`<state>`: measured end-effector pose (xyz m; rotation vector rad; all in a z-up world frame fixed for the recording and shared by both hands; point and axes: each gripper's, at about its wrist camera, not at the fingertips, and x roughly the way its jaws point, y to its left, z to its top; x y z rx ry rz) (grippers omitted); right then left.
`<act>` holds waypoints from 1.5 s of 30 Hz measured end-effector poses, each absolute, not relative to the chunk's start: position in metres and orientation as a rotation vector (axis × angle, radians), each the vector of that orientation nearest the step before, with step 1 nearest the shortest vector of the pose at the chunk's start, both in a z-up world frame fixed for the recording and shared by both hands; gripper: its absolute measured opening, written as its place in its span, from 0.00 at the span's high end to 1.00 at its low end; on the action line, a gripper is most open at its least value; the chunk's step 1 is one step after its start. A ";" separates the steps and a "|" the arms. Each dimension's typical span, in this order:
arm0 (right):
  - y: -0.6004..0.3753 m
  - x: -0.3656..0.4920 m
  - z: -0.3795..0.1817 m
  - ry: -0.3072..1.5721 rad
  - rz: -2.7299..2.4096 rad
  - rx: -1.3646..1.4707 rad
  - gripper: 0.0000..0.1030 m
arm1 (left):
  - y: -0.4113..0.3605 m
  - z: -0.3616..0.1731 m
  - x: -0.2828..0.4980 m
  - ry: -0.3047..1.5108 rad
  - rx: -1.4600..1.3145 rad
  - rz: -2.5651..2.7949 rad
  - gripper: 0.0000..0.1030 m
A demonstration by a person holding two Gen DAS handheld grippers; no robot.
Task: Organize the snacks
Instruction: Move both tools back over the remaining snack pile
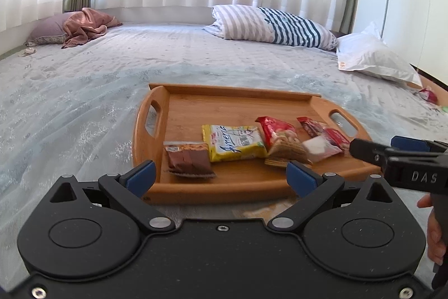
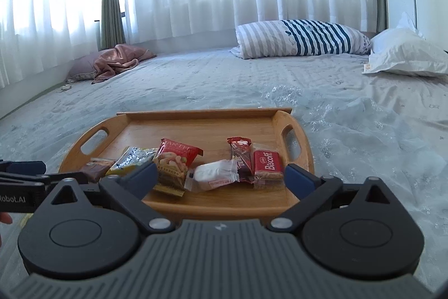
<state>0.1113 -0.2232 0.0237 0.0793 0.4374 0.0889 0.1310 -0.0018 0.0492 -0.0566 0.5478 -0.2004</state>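
From the left wrist, the left gripper (image 1: 221,175) is hanging with its jaws wide apart and empty, just before the wooden tray (image 1: 238,105) holding the snacks (image 1: 235,142) on the bed (image 1: 84,102). From the right wrist, the right gripper (image 2: 221,177) is also gaping wide, empty, over the tray's near edge.

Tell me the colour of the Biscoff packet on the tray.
Red, with white lettering; the Biscoff packet shows best in the right wrist view.

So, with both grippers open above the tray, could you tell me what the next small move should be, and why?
Probably stop and check: both the left gripper and right gripper are open and empty, and six snacks lie in a row on the wooden tray.
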 end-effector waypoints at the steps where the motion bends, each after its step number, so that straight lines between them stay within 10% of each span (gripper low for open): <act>1: -0.222 0.107 0.023 0.435 0.094 0.071 0.00 | -0.002 0.049 0.128 0.548 -0.057 -0.205 0.03; 34: -0.197 0.035 -0.022 0.409 0.143 -0.054 0.00 | 0.029 0.013 0.081 0.588 -0.110 -0.098 0.00; 45: -0.202 0.034 -0.028 0.431 0.121 -0.021 0.31 | 0.031 0.007 0.087 0.600 -0.125 -0.056 0.00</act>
